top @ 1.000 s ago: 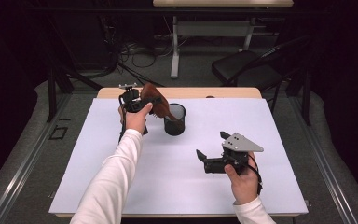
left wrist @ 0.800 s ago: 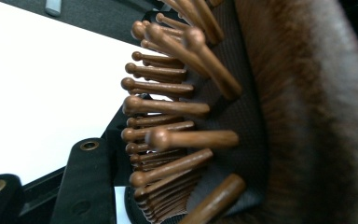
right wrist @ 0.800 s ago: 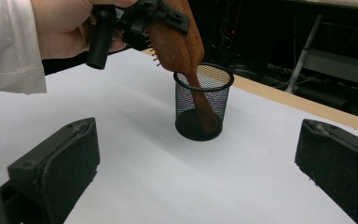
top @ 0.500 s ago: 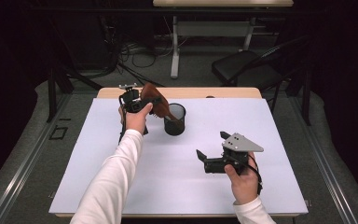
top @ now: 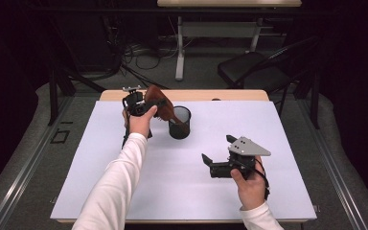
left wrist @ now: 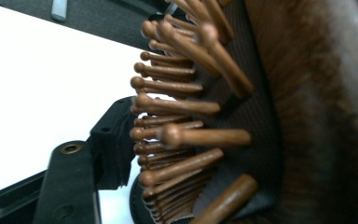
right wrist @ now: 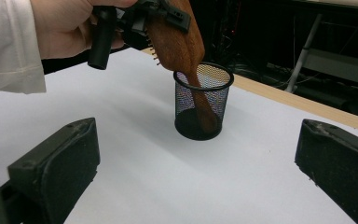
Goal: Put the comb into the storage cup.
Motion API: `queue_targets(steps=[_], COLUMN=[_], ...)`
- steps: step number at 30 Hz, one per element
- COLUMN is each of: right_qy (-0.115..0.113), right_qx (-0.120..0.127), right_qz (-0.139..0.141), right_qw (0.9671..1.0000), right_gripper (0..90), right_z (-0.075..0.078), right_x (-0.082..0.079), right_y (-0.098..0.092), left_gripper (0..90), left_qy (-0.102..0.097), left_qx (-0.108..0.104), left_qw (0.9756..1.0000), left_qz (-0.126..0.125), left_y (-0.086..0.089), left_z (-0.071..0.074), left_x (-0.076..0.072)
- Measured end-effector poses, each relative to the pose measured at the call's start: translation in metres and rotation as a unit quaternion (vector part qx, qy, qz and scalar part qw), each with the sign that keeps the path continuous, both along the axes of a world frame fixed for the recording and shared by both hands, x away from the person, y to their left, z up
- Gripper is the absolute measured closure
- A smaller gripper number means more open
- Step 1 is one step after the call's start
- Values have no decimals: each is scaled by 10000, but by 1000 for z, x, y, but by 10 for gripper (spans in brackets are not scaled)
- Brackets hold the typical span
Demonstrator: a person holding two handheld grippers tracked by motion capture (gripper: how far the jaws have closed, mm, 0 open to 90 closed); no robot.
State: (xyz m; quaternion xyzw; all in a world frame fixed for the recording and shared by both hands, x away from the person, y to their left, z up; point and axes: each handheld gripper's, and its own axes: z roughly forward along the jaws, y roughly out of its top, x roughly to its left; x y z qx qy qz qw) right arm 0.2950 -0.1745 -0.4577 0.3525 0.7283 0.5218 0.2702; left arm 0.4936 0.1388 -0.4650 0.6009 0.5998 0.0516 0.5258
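Bright, even overhead light on the white table [top: 287, 129], dark surroundings, close hairbrush [left wrist: 205, 116] softly blurred.

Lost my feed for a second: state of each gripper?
Left gripper: closed on the wooden hairbrush, handle in the mesh cup.
Right gripper: open, empty.

No readable text or labels anywhere

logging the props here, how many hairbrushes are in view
1. The wooden hairbrush is clamped by its head in the left gripper, handle down inside the black mesh cup toward the table's far edge.
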Motion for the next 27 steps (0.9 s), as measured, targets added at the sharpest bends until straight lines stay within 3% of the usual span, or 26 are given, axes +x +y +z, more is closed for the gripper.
queue_targets(steps=[16, 27], right_qy=[14, 14], right_qx=[-1, 7], right_qz=[2, 7], right_qw=[10000, 10000], right_gripper=[0, 0], right_z=[0, -1], right_x=[0, 0], right_y=[0, 1], left_gripper=[242, 237], left_qy=[-185, -251], left_qx=[-136, -126], left_qw=[9997, 9996], left_qz=[26, 8], left_y=[3, 6], left_z=[3, 5], left_x=[0, -1])
